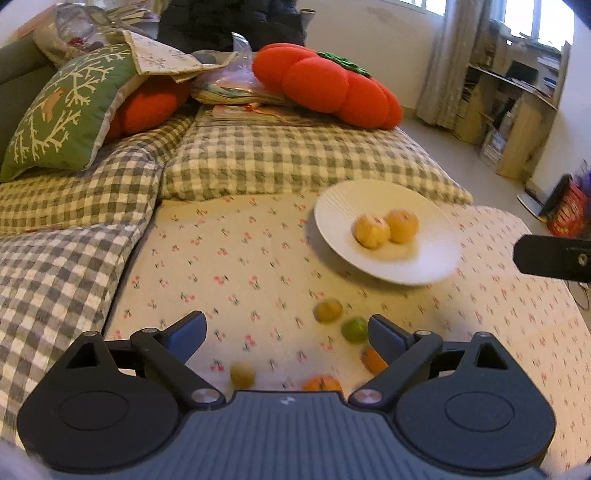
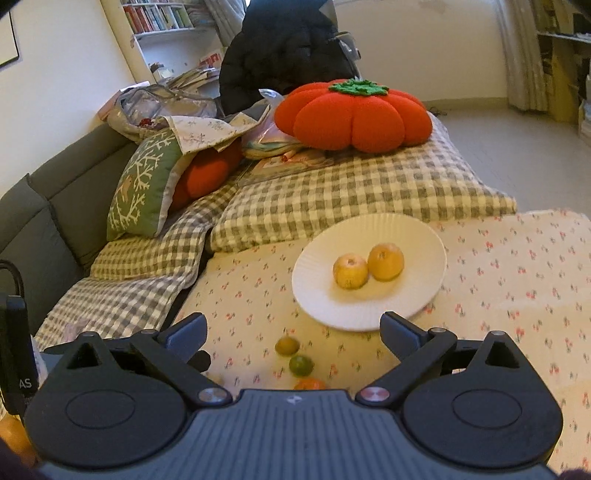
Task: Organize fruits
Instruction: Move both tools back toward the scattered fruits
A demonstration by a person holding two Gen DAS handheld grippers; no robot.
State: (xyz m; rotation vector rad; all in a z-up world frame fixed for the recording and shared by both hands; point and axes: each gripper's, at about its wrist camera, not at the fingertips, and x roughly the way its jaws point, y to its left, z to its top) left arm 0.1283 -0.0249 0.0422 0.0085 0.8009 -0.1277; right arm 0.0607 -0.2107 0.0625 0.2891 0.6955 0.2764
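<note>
Each handheld gripper has the same build. The left gripper (image 1: 287,330) has a dark grey ribbed body at six o'clock, stamped with a small pale logo at its centre. Two matte black fan-shaped housings flank it, each with a round recessed disc and a triangular cutout. Black linkage bars with silver pivot screws run to two blue-grey fingers (image 1: 190,330). The right gripper (image 2: 293,332) matches it. At nine o'clock in its view stands a black block lettered "AS".

Grey sofa (image 2: 44,221), checked bedding (image 1: 295,162), bookshelf (image 2: 159,18), curtained bright window (image 1: 517,18).
</note>
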